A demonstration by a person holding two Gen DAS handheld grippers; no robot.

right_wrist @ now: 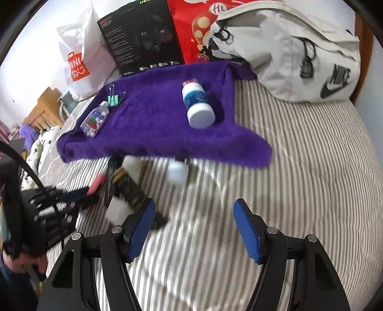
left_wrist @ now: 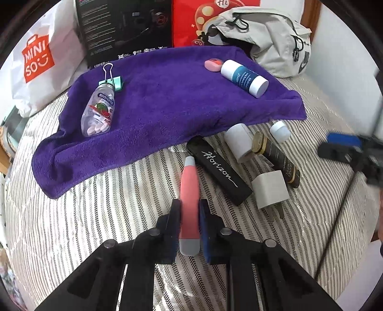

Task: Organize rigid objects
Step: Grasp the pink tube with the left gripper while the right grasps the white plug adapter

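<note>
My left gripper point(left_wrist: 189, 205) is shut on a pink and grey tube point(left_wrist: 189, 191), which points toward a purple towel point(left_wrist: 167, 100). On the towel lie a clear candy bottle point(left_wrist: 99, 111), a mint binder clip point(left_wrist: 114, 80), a pink eraser point(left_wrist: 213, 65) and a white and blue bottle point(left_wrist: 244, 77). In front of the towel a black Horizon case point(left_wrist: 219, 171), a white roll point(left_wrist: 239, 142), a dark tube point(left_wrist: 277, 159), a white block point(left_wrist: 270, 189) and a small white jar point(left_wrist: 279, 130) lie together. My right gripper point(right_wrist: 194, 215) stands open above the striped bedding, right of that pile.
A white Miniso bag point(left_wrist: 38, 59), a black box point(left_wrist: 124, 31), a red bag point(left_wrist: 198, 21) and a grey Nike backpack point(right_wrist: 299, 52) line the back. Striped bedding point(right_wrist: 299, 167) stretches out to the right. Furniture and clothes show at the left point(right_wrist: 43, 114).
</note>
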